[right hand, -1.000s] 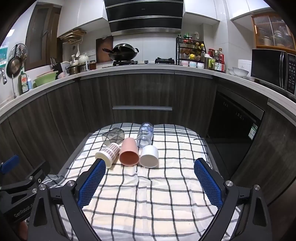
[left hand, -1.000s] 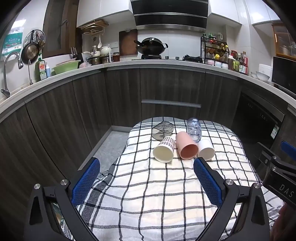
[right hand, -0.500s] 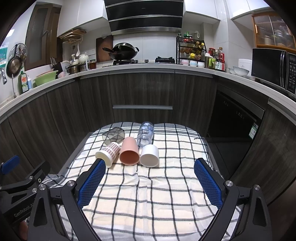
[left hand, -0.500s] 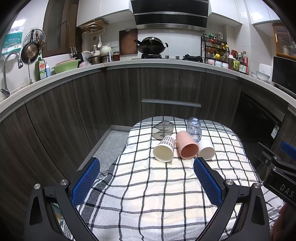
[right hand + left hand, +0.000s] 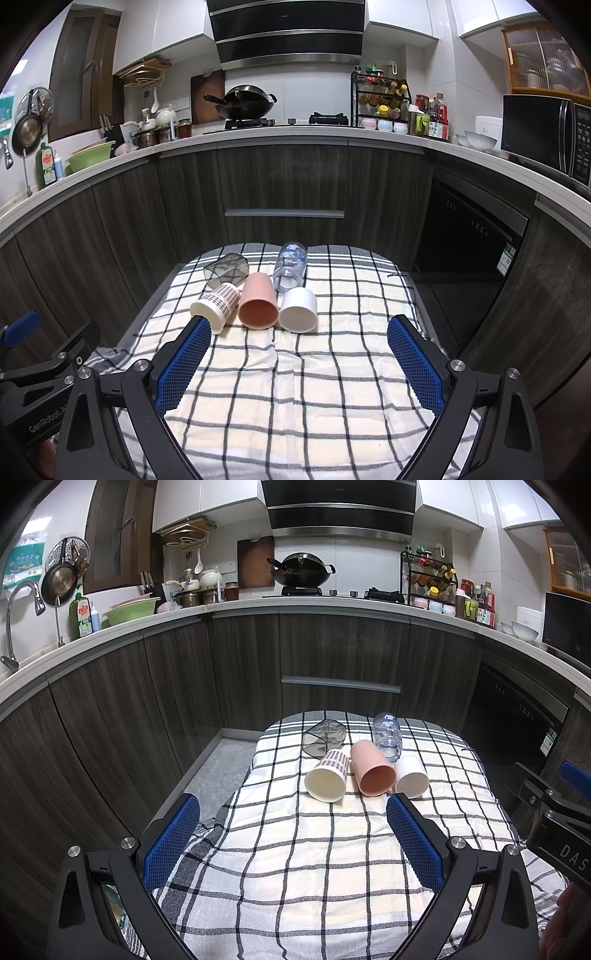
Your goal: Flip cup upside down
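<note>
Left wrist view: the left gripper [image 5: 291, 834] hangs low over the near part of the surface, its blue-padded jaws spread wide with nothing between them. The surface is covered by a black-and-white checked cloth [image 5: 295, 864]. Five cups lie on their sides toward its far end. In the front row, mouths facing the camera, are a cream cup with a brown chequered band [image 5: 328, 779], a pink plastic cup [image 5: 371, 773] and a plain white cup [image 5: 410, 777], touching one another. Behind them lie a smoky grey transparent cup [image 5: 322, 736] and a clear plastic cup [image 5: 386, 733]. Part of the right gripper shows at the right edge. Beyond the surface stand dark wood-grain cabinets [image 5: 332, 657] under a pale countertop bearing a black wok [image 5: 301, 572] on a hob, a spice rack [image 5: 430, 579] and a green basin [image 5: 129, 610].

Right wrist view: the right gripper [image 5: 299, 354] likewise has its jaws released and wide apart, empty. Its left pad overlaps the cream cup's rim in the picture; contact cannot be told. The five cups keep the same arrangement on the cloth. A black microwave [image 5: 546, 136] sits on the countertop at right, a dark range hood [image 5: 288, 33] above the hob.
</note>
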`<move>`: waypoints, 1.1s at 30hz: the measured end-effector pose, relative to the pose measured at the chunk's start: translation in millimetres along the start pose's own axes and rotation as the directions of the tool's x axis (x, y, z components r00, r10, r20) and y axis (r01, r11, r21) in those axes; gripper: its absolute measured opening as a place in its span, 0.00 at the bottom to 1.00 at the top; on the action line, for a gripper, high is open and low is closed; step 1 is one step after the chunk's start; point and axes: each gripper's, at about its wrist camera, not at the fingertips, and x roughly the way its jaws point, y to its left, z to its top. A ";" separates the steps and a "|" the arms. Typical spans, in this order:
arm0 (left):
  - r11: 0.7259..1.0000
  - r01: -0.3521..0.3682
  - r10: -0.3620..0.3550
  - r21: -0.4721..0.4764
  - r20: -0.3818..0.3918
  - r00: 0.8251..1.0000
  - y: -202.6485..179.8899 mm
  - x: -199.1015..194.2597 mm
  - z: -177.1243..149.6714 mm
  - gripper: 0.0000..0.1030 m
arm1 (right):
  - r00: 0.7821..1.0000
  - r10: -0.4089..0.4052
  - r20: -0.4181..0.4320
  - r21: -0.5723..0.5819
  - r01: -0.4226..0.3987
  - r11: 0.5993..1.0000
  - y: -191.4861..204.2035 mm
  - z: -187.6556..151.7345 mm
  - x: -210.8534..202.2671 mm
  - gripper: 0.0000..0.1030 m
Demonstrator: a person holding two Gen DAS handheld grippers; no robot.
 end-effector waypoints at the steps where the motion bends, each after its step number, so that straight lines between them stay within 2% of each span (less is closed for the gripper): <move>1: 1.000 0.000 0.000 0.000 -0.001 1.000 -0.8 0.5 -0.8 1.00 | 1.000 0.000 0.000 0.000 0.000 1.000 0.0 0.0 -0.1 0.94; 33: 1.000 0.011 -0.011 -0.003 -0.008 1.000 -6.5 6.7 -12.7 1.00 | 1.000 0.005 -0.002 0.003 -0.005 1.000 -0.2 -3.1 4.5 0.94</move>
